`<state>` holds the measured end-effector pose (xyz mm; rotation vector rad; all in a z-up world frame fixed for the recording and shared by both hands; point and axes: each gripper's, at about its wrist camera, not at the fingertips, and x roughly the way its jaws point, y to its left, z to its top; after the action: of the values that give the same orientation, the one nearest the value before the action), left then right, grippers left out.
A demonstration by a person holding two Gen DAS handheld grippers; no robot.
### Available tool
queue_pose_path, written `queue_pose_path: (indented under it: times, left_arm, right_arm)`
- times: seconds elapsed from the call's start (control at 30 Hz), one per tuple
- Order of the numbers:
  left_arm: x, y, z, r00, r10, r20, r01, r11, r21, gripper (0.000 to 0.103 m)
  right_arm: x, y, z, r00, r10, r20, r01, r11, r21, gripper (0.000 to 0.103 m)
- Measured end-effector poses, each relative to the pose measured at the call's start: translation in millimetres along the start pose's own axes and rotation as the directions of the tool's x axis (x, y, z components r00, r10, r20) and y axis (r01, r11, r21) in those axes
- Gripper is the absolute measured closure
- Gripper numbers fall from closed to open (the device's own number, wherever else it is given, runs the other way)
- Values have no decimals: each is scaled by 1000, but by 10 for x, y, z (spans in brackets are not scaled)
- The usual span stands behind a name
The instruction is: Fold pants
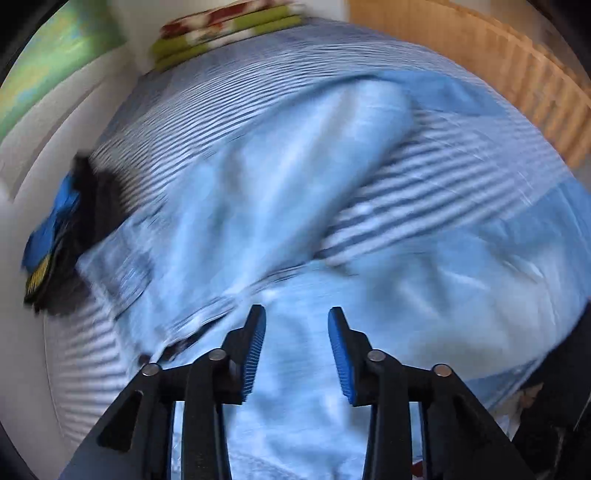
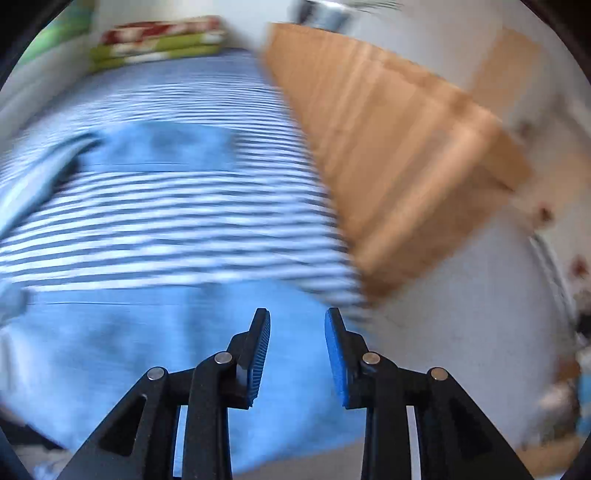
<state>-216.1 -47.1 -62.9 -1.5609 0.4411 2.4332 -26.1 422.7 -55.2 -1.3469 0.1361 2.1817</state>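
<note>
Pale light-blue denim pants [image 1: 295, 206] on a blue-and-white striped bedsheet with solid mid-blue panels [image 2: 166, 221], black two-finger grippers with ribbed blue pads [image 1: 255, 354], green-and-red floral folded blanket [image 1: 225, 33], tan ribbed wooden headboard [image 2: 399, 155], blue-black-yellow bundle of cloth [image 1: 55, 236].

One pair of light blue pants [image 1: 280, 206], spread on one striped bed cover [image 2: 177, 221]
Two grippers: left gripper [image 1: 296, 347], right gripper [image 2: 297, 350], two blue pads each
One stack of folded blankets [image 1: 225, 29], layers not countable
One wooden cabinet [image 2: 399, 155]
One dark garment heap [image 1: 59, 243]
</note>
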Motion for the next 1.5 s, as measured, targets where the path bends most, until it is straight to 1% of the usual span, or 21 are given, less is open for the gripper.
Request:
queue_pose_path:
  times: [0.07, 0.1, 0.17, 0.23, 0.37, 0.47, 0.53, 0.6, 0.63, 0.77, 0.83, 0.9, 1.0, 1.13, 1.2, 1.23, 1.33, 1.37, 1.4, 1.43, 1.5]
  left_arm:
    - [-43, 484, -124, 1000, 17, 2, -16, 990, -141, 62]
    - [-82, 754, -214, 999, 33, 4, -31, 975, -222, 59]
    - [-138, 1181, -386, 999, 47, 9, -41, 942, -333, 45]
    - [-184, 1601, -606, 996, 87, -5, -81, 901, -425, 44]
    - [-141, 2149, -1004, 994, 100, -51, -112, 850, -514, 43]
    - [-34, 2376, -1118, 995, 84, -56, -101, 825, -556, 43]
    - [72, 2514, -1082, 997, 60, -49, -77, 809, -583, 43]
    - [147, 2538, -954, 998, 56, -38, -68, 810, -582, 43]
    - [170, 2520, -841, 998, 55, -21, -57, 825, -562, 43]
    - [191, 2262, -449, 999, 44, 31, -24, 882, -471, 43]
    - [254, 2096, -283, 998, 24, 53, 2, 902, -431, 43]
    - [386, 1880, -138, 998, -1, 58, 23, 923, -384, 43]
    - [653, 1574, -39, 999, -25, 28, 33, 945, -325, 43]
    - [956, 1301, -1, 999, -43, -25, 35, 962, -272, 43]
    - [1060, 1198, 16, 998, -35, -49, 21, 964, -265, 43]
    - [1074, 1153, 32, 998, -26, -52, 11, 963, -268, 43]
    - [1008, 960, 103, 997, -62, -35, 53, 972, -231, 43]
    - [959, 839, 153, 997, -72, -28, 65, 978, -198, 43]
    - [912, 714, 220, 997, -76, -18, 72, 985, -160, 43]
    - [871, 582, 288, 997, -78, -8, 76, 990, -117, 42]
    - [807, 297, 439, 996, -86, 21, 87, 996, -37, 36]
  right_arm:
    - [95, 410, 101, 996, 86, -17, -86, 994, -65, 75]
    - [147, 644, 155, 991, 134, -27, -136, 986, -99, 75]
    - [233, 1133, 240, 974, 219, -57, -226, 960, -168, 75]
    - [285, 1584, 261, 958, 274, -83, -286, 934, -213, 75]
    - [273, 2429, 481, 936, 338, -94, -350, 885, -308, 75]
    - [214, 2965, 766, 915, 393, -87, -399, 857, -326, 68]
    - [224, 3172, 923, 900, 425, -95, -432, 848, -306, 66]
    - [255, 3322, 1071, 897, 431, -99, -441, 853, -279, 66]
    - [281, 3337, 1125, 900, 427, -89, -435, 860, -269, 66]
    - [337, 3051, 1364, 937, 348, -26, -347, 921, -175, 66]
    - [481, 2726, 1508, 954, 300, -7, -300, 950, -82, 66]
    - [657, 2312, 1618, 976, 217, 23, -217, 976, 14, 65]
    - [1025, 1645, 1699, 993, 118, 12, -118, 978, 171, 59]
    - [1575, 997, 1676, 991, 107, -85, -74, 943, 325, 58]
    - [1768, 788, 1647, 987, 122, -102, -73, 916, 395, 58]
    - [1862, 692, 1627, 981, 168, -99, -107, 889, 446, 58]
    - [2112, 605, 1570, 948, 306, -84, -207, 797, 568, 54]
    - [2183, 601, 1562, 944, 319, -86, -210, 779, 591, 53]
    - [2188, 605, 1579, 951, 303, -53, -211, 767, 606, 51]
    - [2206, 592, 1626, 955, 297, -26, -219, 758, 615, 41]
    - [2256, 597, 1679, 947, 321, 8, -247, 714, 656, 37]
